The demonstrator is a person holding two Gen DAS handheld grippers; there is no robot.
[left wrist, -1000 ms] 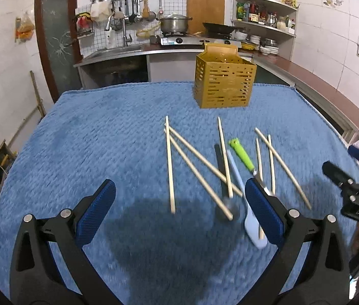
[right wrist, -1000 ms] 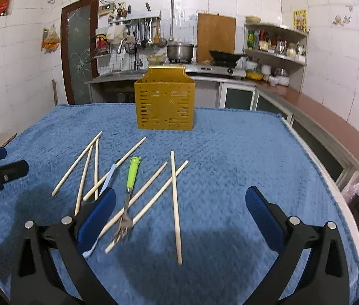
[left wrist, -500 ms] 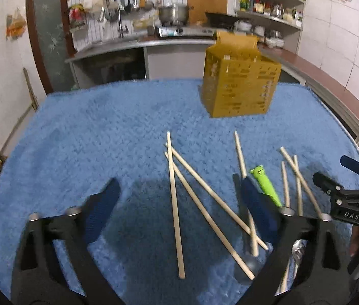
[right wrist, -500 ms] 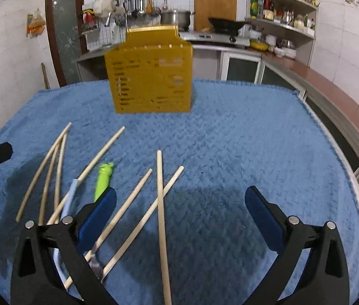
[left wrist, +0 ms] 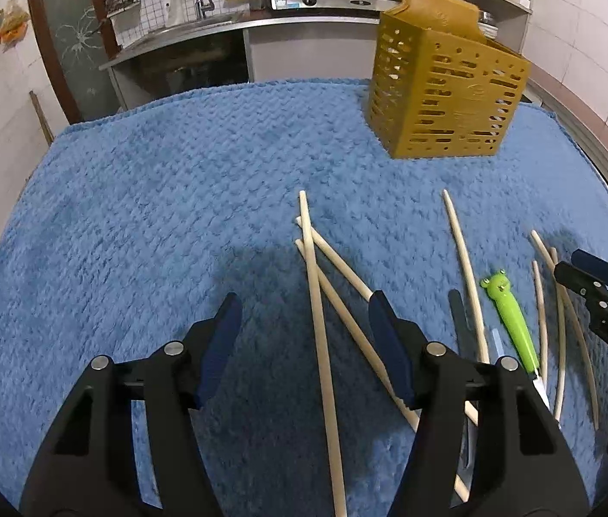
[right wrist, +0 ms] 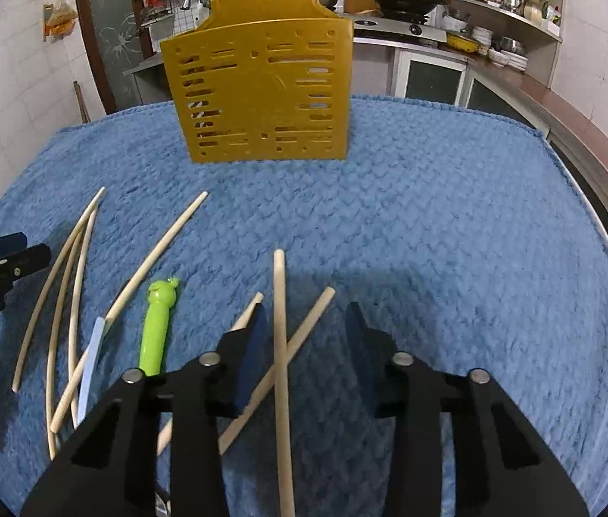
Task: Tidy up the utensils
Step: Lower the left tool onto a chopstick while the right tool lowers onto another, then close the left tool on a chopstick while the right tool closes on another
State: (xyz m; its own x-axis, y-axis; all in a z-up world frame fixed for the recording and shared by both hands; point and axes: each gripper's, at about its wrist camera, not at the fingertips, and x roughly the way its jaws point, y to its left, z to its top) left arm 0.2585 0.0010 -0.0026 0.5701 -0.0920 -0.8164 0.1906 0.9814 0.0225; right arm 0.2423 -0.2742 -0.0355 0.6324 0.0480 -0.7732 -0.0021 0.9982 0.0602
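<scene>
Left gripper (left wrist: 306, 329): jaws spread, nothing between the pads. It is low over the blue cloth (left wrist: 153, 215). One straight chopstick (left wrist: 316, 301) runs forward through the gap between its fingers; two crossed chopsticks (left wrist: 342, 275) pass under its right finger. The placement suggests a lineup on the straight stick.

To the right of this gripper lie a curved chopstick (left wrist: 465, 267), the green frog-handled utensil (left wrist: 512, 314) and three more thin sticks (left wrist: 562, 323).

Right gripper (right wrist: 306, 334): jaws spread but fairly narrow, empty. A single chopstick (right wrist: 280, 323) lies in its gap, another crossing beneath. To its left lies the pale blue utensil (right wrist: 90, 357).

Yellow slotted holder (right wrist: 260, 90): upright, well ahead of both grippers at the far end of the cloth. Its interior is not visible; through the slots nothing can be identified. All visible utensils lie outside it.
</scene>
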